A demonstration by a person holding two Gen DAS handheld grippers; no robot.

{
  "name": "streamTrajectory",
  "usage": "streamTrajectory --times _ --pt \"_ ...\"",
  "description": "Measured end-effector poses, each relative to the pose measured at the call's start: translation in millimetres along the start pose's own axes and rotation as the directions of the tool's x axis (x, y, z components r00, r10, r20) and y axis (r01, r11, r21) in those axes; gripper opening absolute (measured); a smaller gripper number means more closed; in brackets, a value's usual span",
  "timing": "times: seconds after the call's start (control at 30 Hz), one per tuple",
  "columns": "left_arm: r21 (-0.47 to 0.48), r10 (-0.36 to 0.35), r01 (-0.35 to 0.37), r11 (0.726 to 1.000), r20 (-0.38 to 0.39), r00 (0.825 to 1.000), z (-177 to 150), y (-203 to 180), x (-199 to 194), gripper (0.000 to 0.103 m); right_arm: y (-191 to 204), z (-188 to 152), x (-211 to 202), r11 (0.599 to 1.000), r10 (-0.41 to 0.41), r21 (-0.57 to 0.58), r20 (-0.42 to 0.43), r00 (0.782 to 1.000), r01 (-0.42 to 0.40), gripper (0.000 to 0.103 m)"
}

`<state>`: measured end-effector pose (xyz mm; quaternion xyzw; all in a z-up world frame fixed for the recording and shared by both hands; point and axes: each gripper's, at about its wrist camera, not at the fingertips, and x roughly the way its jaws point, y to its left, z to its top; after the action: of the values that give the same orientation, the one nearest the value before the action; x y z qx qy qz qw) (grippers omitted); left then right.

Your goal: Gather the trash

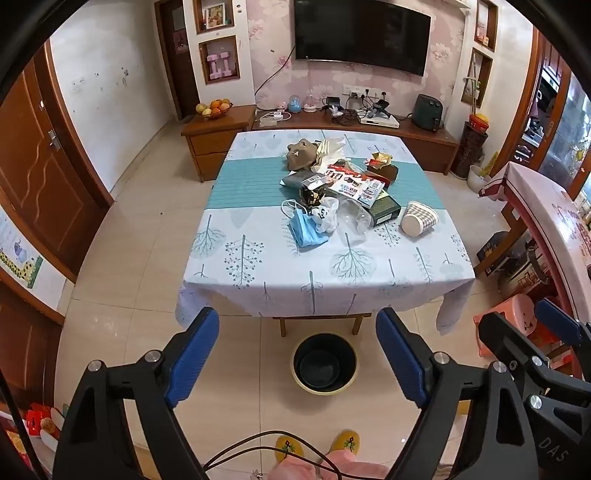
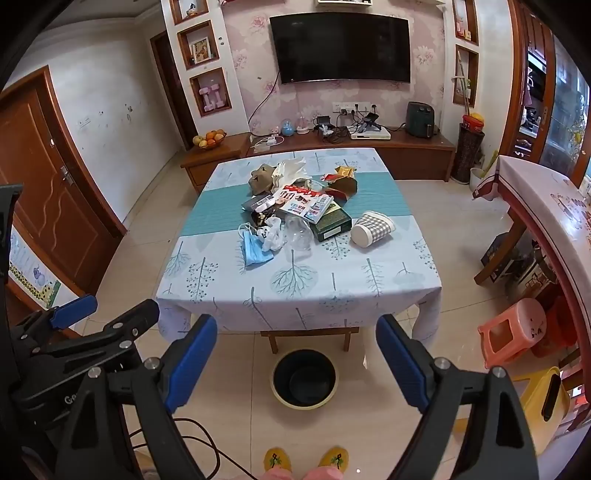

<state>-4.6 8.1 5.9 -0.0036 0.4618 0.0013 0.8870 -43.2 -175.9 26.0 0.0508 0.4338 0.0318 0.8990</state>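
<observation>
The surface [image 1: 258, 266] carries one paper cup [image 1: 419, 218] and one face mask [image 1: 304, 229]. One bin [image 1: 325, 363] stands on the floor.

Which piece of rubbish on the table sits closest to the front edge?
The blue face mask; it lies nearer the front edge than the checked paper cup and the pile behind.

Wall-mounted television [image 1: 362, 35], fruit bowl [image 1: 214, 109] on wooden cabinet [image 1: 218, 138], pink stool [image 2: 511, 332]
</observation>
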Motion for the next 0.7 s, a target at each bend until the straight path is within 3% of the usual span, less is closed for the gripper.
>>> streamTrajectory --times 0.7 --pt "0.003 -0.002 0.002 1.0 -0.026 1.0 -5.3 8.1 1.9 0.086 7.2 -4.3 0.2 1.0 -0.001 -0.002 0.0 1.0 0.001 0.089"
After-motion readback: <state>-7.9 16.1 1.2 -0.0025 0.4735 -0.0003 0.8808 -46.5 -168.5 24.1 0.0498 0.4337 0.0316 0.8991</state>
